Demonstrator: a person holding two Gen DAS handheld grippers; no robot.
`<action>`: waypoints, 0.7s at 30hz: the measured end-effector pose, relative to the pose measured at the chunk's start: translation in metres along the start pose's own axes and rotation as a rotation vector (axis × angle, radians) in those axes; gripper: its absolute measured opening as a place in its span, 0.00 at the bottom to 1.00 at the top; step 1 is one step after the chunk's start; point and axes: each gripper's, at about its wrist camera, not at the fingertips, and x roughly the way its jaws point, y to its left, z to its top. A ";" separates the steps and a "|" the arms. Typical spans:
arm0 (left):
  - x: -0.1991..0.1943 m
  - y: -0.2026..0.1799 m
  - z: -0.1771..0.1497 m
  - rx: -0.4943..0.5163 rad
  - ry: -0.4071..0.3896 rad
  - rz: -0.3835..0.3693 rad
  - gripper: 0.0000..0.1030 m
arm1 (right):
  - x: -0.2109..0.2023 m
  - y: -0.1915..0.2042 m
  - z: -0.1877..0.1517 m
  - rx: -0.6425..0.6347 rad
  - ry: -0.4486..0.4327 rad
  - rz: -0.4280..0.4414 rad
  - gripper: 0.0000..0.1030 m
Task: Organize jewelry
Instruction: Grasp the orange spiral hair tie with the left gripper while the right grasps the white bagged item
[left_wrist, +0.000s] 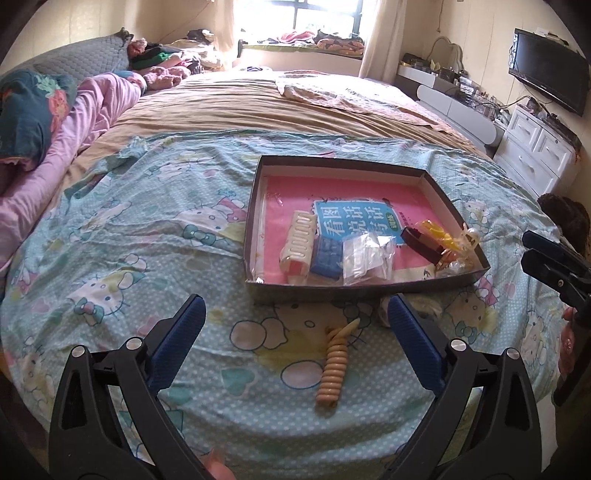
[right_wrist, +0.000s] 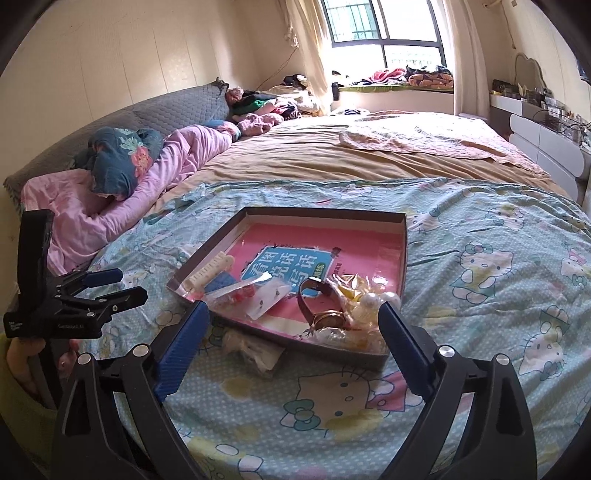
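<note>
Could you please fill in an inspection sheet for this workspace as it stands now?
Surface: cartoon-print bedsheet, wrinkled.
Job's things: shallow box holding a cream hair claw, blue clip, clear bags, watch and pearl pieces; coiled hair tie lies outside on the sheet.
Clutter: crumpled wrapper beside the box.
Grippers: left gripper and right gripper open, empty.
Cables: wires on dresser.
Surroundings: pillows, window, television.
</note>
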 end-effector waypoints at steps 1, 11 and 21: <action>0.001 0.002 -0.004 -0.004 0.010 0.001 0.90 | 0.001 0.003 -0.002 -0.004 0.007 0.005 0.89; 0.013 0.002 -0.035 0.013 0.096 -0.031 0.82 | 0.019 0.017 -0.020 0.015 0.089 0.056 0.89; 0.036 -0.028 -0.045 0.125 0.162 -0.072 0.54 | 0.042 0.016 -0.037 0.051 0.184 0.084 0.89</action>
